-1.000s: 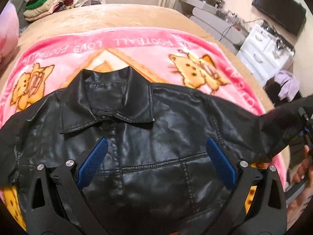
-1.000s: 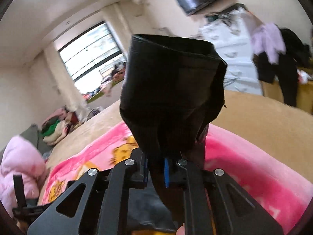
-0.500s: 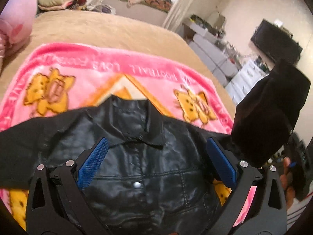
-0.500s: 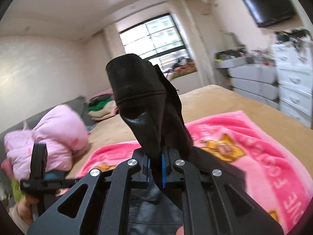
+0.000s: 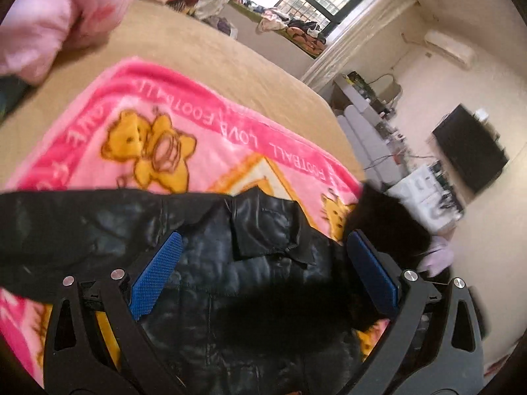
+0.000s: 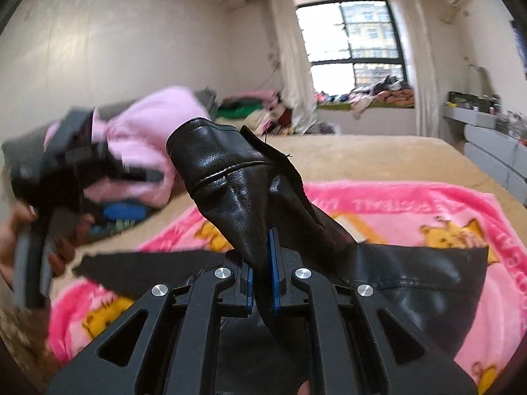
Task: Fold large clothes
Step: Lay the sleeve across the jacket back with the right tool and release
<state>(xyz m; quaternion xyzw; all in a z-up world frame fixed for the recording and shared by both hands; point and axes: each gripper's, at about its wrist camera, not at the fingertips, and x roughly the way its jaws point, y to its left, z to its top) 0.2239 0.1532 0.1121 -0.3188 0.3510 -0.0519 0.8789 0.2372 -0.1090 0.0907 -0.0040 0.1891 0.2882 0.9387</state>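
On the pink blanket (image 5: 204, 138) lies the black leather jacket (image 5: 257, 263), collar up. Above the jacket's body the right gripper (image 6: 262, 276) pinches one sleeve (image 6: 230, 191), raised clear of the blanket; the left gripper (image 5: 260, 273) hovers over the chest, jaws spread and empty. Leather looks heavy, slick, creasing stiffly; cuffs and hems likely grip best.
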